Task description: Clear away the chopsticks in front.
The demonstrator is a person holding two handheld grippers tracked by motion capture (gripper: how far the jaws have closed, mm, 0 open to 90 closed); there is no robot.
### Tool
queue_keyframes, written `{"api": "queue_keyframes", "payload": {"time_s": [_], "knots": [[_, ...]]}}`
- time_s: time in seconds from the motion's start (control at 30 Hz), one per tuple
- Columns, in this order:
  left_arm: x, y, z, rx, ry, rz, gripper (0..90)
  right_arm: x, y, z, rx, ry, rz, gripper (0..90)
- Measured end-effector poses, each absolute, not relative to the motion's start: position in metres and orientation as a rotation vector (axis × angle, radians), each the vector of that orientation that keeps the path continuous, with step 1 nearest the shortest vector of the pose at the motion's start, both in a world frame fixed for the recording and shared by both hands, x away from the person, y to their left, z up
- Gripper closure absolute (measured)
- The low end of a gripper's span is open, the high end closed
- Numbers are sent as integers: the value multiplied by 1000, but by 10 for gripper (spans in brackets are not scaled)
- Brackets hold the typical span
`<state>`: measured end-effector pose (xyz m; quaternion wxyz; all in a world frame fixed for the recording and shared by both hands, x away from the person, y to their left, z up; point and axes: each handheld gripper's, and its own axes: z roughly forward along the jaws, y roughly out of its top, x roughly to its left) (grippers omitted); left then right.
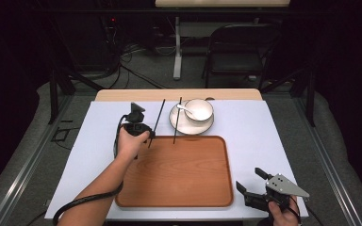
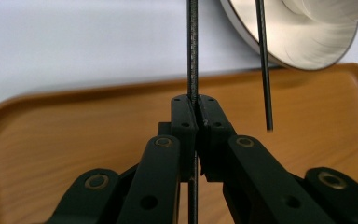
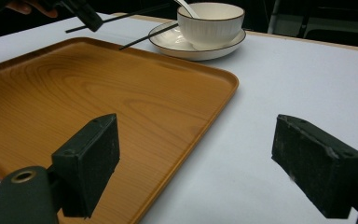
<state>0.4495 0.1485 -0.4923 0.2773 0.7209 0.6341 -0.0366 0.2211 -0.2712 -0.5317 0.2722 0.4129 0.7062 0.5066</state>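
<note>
My left gripper [image 1: 151, 135] [image 2: 196, 105] is shut on a thin black chopstick [image 1: 157, 121] [image 2: 192, 51], held just past the far left corner of the wooden tray [image 1: 174, 174] [image 2: 65, 140]. A second chopstick [image 1: 177, 120] [image 2: 264, 70] leans from the white plate [image 1: 187, 127] [image 3: 182, 46] towards the tray. On the plate stands a white bowl [image 1: 200, 110] [image 3: 212, 23] with a white spoon [image 1: 185, 108] in it. My right gripper [image 1: 249, 178] [image 3: 196, 158] is open over the white mat, just right of the tray's near right corner [image 3: 168, 140], with nothing between its fingers.
A white mat [image 1: 264, 136] covers the table, with bare room to the right of the tray. A black chair [image 1: 238, 52] and a table leg [image 1: 177, 52] stand on the floor beyond the far edge. A cable [image 1: 89, 200] trails from the left gripper along the forearm.
</note>
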Motion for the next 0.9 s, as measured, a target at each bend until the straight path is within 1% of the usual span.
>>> {"api": "queue_keyframes", "payload": {"time_s": [0.03, 0.1, 0.37, 0.63, 0.67, 0.83, 0.9], "knots": [[442, 156, -491, 1931, 1688, -109, 863, 221, -271, -532, 1112, 1900, 1364, 147], [438, 160, -490, 1927, 1686, -105, 863, 221, -271, -532, 1112, 1899, 1364, 147], [396, 185, -483, 1932, 1633, -106, 863, 221, -271, -532, 1115, 1897, 1363, 147], [367, 196, -490, 1956, 1602, -123, 863, 221, -270, -532, 1115, 1897, 1361, 147], [367, 196, -490, 1956, 1602, -123, 863, 221, -270, -532, 1115, 1897, 1361, 147], [344, 203, -497, 1940, 1610, -137, 863, 221, -271, -532, 1118, 1896, 1361, 147], [341, 204, -497, 1945, 1607, -138, 863, 221, -271, -532, 1118, 1896, 1361, 147]]}}
